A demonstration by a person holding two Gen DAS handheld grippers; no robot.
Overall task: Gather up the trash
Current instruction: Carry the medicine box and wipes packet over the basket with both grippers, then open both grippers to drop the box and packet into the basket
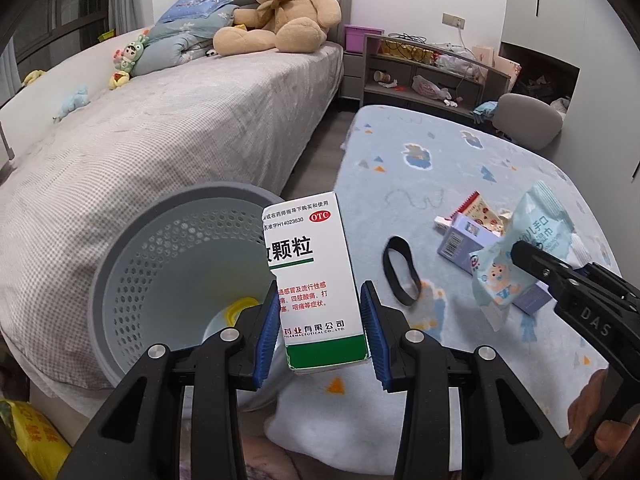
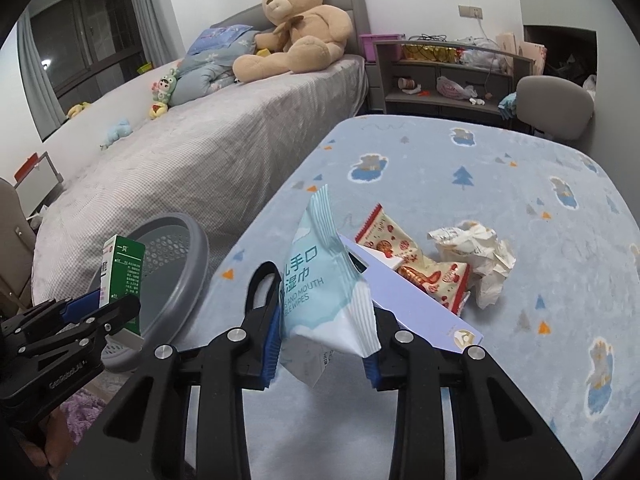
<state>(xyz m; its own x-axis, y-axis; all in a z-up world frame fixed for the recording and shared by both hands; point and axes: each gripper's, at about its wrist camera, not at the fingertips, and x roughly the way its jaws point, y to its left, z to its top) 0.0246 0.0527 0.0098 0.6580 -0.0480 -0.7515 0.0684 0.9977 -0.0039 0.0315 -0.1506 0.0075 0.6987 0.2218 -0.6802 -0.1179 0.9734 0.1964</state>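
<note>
**A:** What's nearest you right now?

**B:** My left fingers (image 1: pixel 320 336), clamped on a white and green medicine box (image 1: pixel 316 280). The box stands nearly upright between the blue pads, gripped low on both sides. Just beside it, to the left, is the grey perforated wastebasket (image 1: pixel 132 280), tilted with its mouth toward me. Something yellow lies at the bottom.

**A:** And the other hand?

**B:** My right fingers (image 2: pixel 320 348) are closed on a pale blue wet-wipes packet (image 2: pixel 320 280), pinched near its lower end so the crimped top sticks up. It's clear of the blue patterned surface (image 2: pixel 520 184).

**A:** What remains out there?

**B:** A red and white snack wrapper (image 2: pixel 404 256), a crumpled paper wad (image 2: pixel 480 256) and a lilac box (image 2: pixel 412 300), all close together. A black band (image 1: pixel 400 270) lies apart from them, nearer the basket.

**A:** So how do you drop the box cleanly?

**B:** I'd carry it over the rim until it hangs above the open mouth, not above the edge. The basket leans, so a box let go too early could strike the rim and slide to the floor. I'd tip the box top-first into the opening, then part the fingers fully.

**A:** And the packet?

**B:** I reckon it should follow second, so my two hands don't crowd the mouth. It's soft and light, so it should go well inside before I let go.
</note>
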